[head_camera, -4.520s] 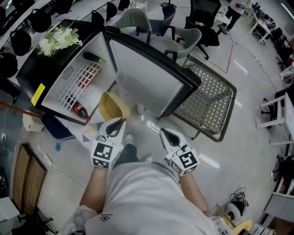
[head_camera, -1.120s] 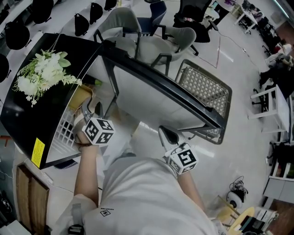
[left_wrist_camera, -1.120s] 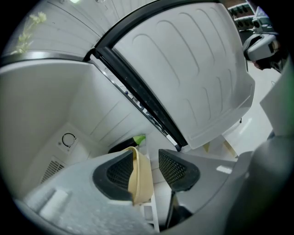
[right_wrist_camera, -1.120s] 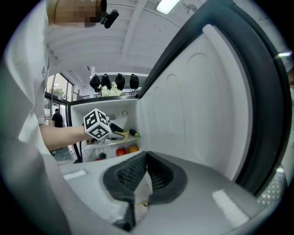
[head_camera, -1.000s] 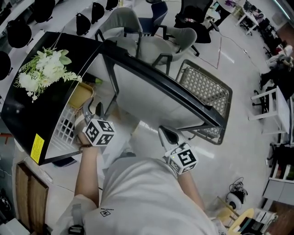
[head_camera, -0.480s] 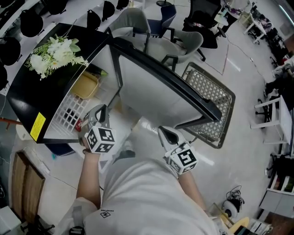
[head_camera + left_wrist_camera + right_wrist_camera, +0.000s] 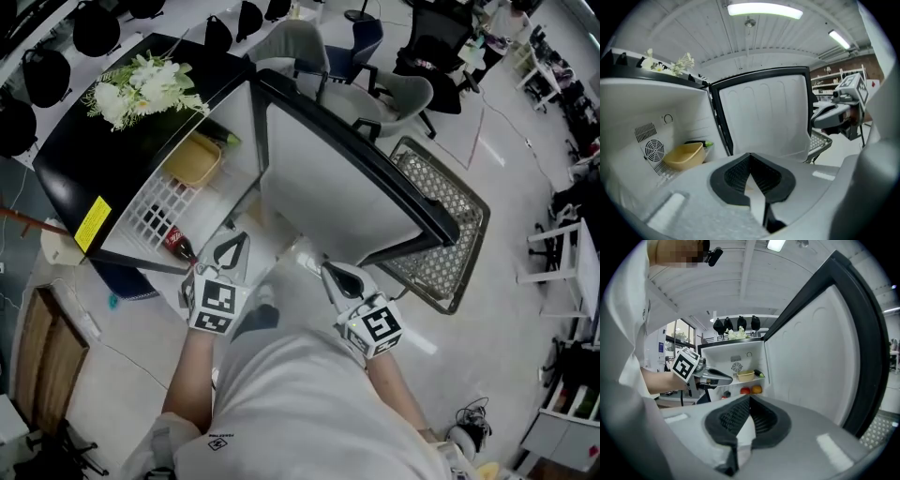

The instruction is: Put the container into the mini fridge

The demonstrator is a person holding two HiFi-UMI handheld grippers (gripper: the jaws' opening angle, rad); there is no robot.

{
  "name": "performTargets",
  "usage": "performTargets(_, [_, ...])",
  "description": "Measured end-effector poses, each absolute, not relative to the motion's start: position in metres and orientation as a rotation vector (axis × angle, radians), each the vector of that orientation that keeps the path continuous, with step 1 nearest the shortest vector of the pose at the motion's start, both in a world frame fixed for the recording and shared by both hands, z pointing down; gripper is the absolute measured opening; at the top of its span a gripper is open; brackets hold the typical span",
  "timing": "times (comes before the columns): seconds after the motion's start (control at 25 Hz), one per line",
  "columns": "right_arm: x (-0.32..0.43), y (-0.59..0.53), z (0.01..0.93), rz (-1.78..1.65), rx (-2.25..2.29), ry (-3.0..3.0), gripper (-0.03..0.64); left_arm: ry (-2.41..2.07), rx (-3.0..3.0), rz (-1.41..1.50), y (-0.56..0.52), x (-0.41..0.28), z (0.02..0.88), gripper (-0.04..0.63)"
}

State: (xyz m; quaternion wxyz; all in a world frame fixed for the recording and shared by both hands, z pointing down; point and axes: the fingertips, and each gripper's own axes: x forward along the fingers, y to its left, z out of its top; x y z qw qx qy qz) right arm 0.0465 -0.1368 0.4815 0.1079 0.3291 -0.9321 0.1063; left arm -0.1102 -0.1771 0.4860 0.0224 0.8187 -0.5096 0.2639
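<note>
The yellow container sits on the white wire shelf inside the open black mini fridge. It also shows in the left gripper view as a yellow tub by the fan grille, and small in the right gripper view. My left gripper hangs outside the fridge's front edge, shut and empty, well apart from the container. My right gripper hovers below the open door, also shut on nothing.
White flowers lie on the fridge top. A cola bottle rests on the lower shelf, red and orange fruit beside it. A dark green-tipped item lies behind the container. A metal mesh rack and office chairs stand beyond the door.
My left gripper has pulled back out of the fridge toward me and its jaws have gone from open to shut. The container stays on the shelf. The right gripper has barely moved.
</note>
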Motion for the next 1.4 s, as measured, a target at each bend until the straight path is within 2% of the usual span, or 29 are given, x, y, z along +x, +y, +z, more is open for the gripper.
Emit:
performTargets(0.6, [0.011,-0.102,0.483,0.303,0.771,-2.785,0.003,-1.397,2.511,0.266,-0.101,-0.080,0.472,0.008])
performTargets(1.4, [-0.008,-0.087,0.474,0.232,0.700,-2.828,0.003,-1.426,2.465,0.204,-0.070,-0.104,0.480,0.008])
